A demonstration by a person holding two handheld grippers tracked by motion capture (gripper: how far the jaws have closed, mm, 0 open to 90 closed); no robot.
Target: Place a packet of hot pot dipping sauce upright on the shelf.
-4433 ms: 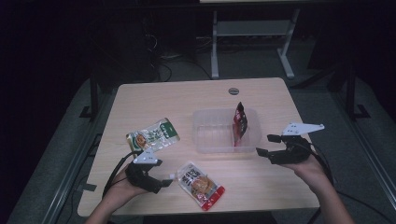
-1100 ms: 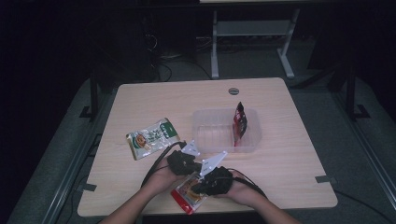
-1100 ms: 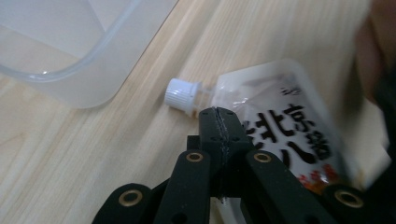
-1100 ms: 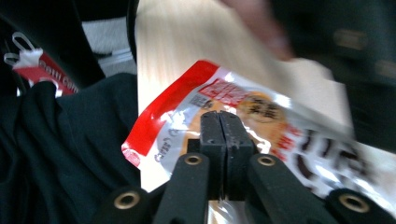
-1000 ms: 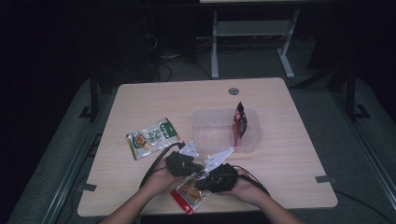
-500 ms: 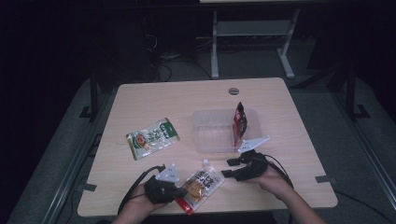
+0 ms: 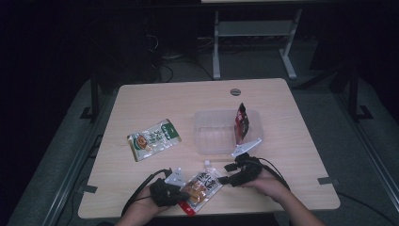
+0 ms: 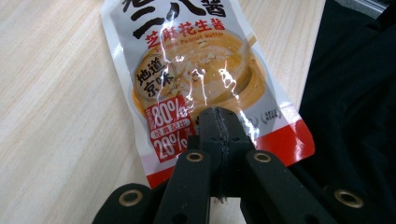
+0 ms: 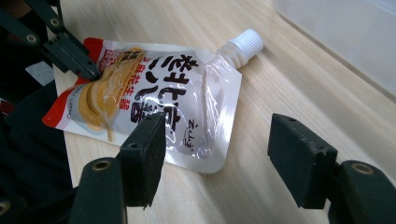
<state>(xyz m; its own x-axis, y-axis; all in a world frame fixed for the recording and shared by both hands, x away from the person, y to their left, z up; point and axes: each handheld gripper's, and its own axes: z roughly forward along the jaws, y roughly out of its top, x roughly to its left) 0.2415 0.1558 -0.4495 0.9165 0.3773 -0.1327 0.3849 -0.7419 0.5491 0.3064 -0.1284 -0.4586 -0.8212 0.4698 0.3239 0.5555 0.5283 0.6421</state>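
Now, sauce pouch: flat on the table's near edge, short of the clear plastic tub, not yet binned.
Left gripper: jaws clamped on the pouch's bottom seam.
Right gripper: jaws just opening, apart beside the capped spout, pads off it.
Tub: red packet already inside.
Left of tub: green packet untouched.

white-and-orange sauce pouch with red bottom edge, white cap.
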